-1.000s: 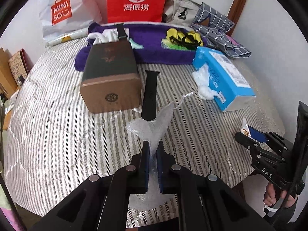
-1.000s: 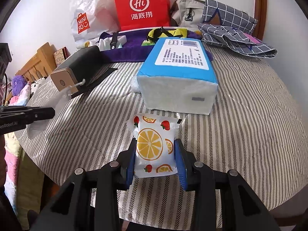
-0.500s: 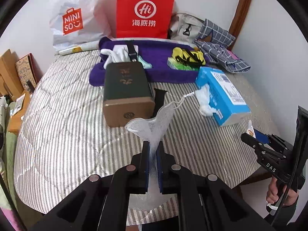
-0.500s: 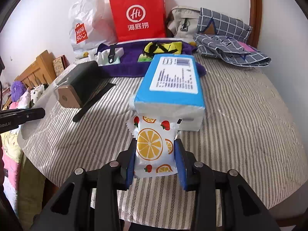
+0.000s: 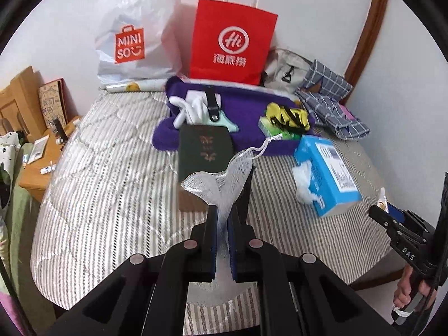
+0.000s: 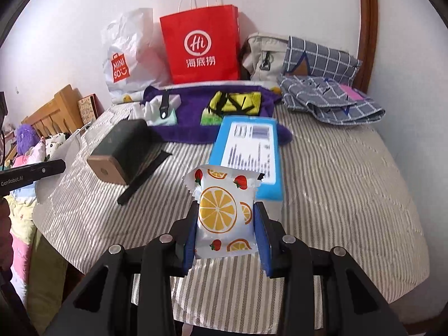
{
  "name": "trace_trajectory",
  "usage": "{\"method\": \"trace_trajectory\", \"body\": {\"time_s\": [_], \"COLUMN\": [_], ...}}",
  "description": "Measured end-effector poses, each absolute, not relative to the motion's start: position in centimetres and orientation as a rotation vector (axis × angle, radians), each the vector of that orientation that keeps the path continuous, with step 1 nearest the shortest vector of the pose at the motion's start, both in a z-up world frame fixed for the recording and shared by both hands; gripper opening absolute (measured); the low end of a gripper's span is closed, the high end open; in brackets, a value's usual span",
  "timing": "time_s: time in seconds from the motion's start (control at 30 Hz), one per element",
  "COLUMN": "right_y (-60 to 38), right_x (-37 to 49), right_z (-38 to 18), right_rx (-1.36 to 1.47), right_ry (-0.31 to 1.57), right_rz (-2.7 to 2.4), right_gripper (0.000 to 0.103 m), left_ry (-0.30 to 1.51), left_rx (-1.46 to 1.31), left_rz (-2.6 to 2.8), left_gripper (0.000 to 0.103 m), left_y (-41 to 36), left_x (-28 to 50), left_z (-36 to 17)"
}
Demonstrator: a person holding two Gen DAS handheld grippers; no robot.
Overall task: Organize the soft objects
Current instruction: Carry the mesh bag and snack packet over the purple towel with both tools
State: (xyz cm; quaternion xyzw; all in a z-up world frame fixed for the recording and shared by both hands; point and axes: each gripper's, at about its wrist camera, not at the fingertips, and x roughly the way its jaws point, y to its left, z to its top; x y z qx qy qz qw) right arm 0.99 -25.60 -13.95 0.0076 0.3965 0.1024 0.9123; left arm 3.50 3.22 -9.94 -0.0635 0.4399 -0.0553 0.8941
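My left gripper (image 5: 222, 210) is shut on a white mesh bag (image 5: 221, 184) and holds it above the striped bed (image 5: 112, 173). My right gripper (image 6: 225, 210) is shut on a white packet printed with oranges and strawberries (image 6: 222, 215), held over the near edge of the bed (image 6: 350, 190). The right gripper also shows at the right edge of the left wrist view (image 5: 392, 218). The left gripper's finger shows at the left edge of the right wrist view (image 6: 36, 172).
On the bed lie a dark green box (image 5: 205, 154), a blue tissue pack (image 5: 327, 173), a black strap (image 6: 145, 173) and a purple cloth (image 5: 243, 106) with small items. Red bag (image 5: 232, 42), white bag (image 5: 134, 36) and checked fabric (image 5: 330, 103) stand at the wall. A wooden nightstand (image 5: 42, 162) is left.
Both grippers have pulled back and up from the bed with their loads. The box, tissue pack and bags now look farther away.
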Motion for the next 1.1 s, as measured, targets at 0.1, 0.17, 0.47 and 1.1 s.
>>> {"method": "trace_trajectory", "body": {"time_s": [0.1, 0.17, 0.47, 1.1], "right_y": [-25.6, -25.5, -24.8, -23.1], "right_x": [1.5, 2.0, 4.3, 13.5], "right_z": [-12.9, -12.2, -10.3, -8.7], "right_rx": [0.009, 0.005, -0.004, 0.027], "right_ry": [0.801, 0.794, 0.778, 0.795], "right_rz": [0.210, 0.211, 0.228, 0.270], "right_gripper": [0.037, 0.037, 0.037, 0.037], "left_ry": [0.886, 0.878, 0.850, 0.898], "left_rx": [-0.126, -0.129, -0.135, -0.135], "left_rz": [-0.094, -0.085, -0.078, -0.087], "left_gripper": [0.007, 0.007, 0.007, 0.007], "left_y": [3.3, 3.5, 4.0, 4.0], "left_x": [4.0, 4.3, 6.0, 15.0], "left_z": [-9.1, -8.7, -7.0, -7.3]}}
